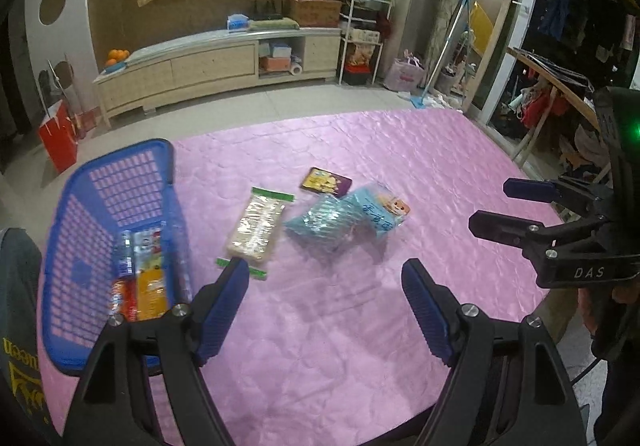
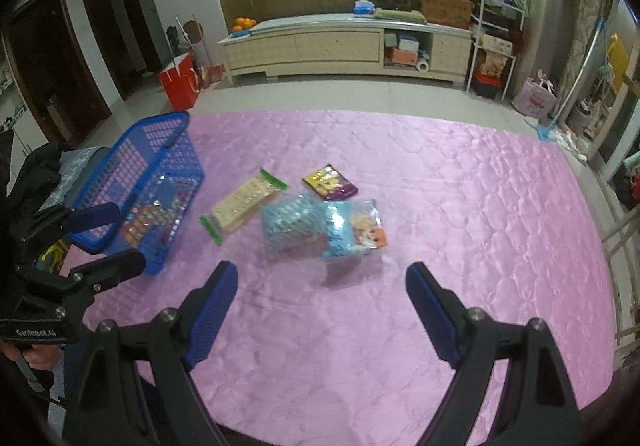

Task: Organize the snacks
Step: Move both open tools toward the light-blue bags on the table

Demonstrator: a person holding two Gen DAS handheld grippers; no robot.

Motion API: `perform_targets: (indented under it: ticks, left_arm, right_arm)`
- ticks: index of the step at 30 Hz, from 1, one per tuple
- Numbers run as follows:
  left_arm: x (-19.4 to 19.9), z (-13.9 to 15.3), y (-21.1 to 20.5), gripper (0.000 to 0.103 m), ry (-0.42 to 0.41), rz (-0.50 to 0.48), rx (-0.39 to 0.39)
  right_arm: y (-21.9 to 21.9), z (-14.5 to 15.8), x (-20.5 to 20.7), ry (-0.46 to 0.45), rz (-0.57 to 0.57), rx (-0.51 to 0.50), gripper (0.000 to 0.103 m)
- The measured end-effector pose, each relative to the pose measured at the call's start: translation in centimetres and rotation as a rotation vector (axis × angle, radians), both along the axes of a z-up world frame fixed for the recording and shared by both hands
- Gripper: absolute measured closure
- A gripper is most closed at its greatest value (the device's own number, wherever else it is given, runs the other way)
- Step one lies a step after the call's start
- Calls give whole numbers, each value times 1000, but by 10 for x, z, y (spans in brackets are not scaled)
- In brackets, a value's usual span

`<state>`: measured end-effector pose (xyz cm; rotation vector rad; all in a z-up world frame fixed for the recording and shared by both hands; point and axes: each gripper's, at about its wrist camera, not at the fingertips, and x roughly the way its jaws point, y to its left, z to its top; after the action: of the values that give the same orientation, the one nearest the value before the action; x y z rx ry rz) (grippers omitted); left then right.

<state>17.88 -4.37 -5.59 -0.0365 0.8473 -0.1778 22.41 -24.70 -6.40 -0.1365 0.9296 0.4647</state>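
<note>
A blue plastic basket [image 1: 68, 246] [image 2: 160, 133] stands at the table's left and holds several snack packs [image 1: 140, 278]. On the pink cloth lie a clear cracker pack with green ends [image 1: 256, 230] [image 2: 244, 201], a small purple and yellow packet [image 1: 326, 181] [image 2: 330, 181], and two light blue packets [image 1: 324, 224] [image 2: 356, 230] that touch each other. My left gripper [image 1: 324, 266] [image 2: 128, 238] is open and empty, just right of the basket and short of the cracker pack. My right gripper [image 2: 322, 270] [image 1: 492, 205] is also open and empty, a little short of the blue packets.
The table with its pink quilted cloth [image 2: 440, 205] ends at the far edge and on the right. Beyond it are a tiled floor, a red bag [image 2: 178, 83], a long low cabinet [image 2: 340, 45] and a white shelf rack [image 2: 496, 45]. A hand [image 1: 600, 306] holds the right gripper.
</note>
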Motion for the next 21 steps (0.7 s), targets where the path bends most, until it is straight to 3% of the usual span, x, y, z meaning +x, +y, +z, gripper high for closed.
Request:
perform_targets:
  ticks: [9, 21]
  left_arm:
    - [35, -32, -11, 26, 60, 16, -11]
    - [82, -82, -8, 26, 156, 69, -40]
  right_arm:
    - [1, -31, 29, -28, 40, -73, 14]
    - [26, -98, 84, 86, 93, -165, 14]
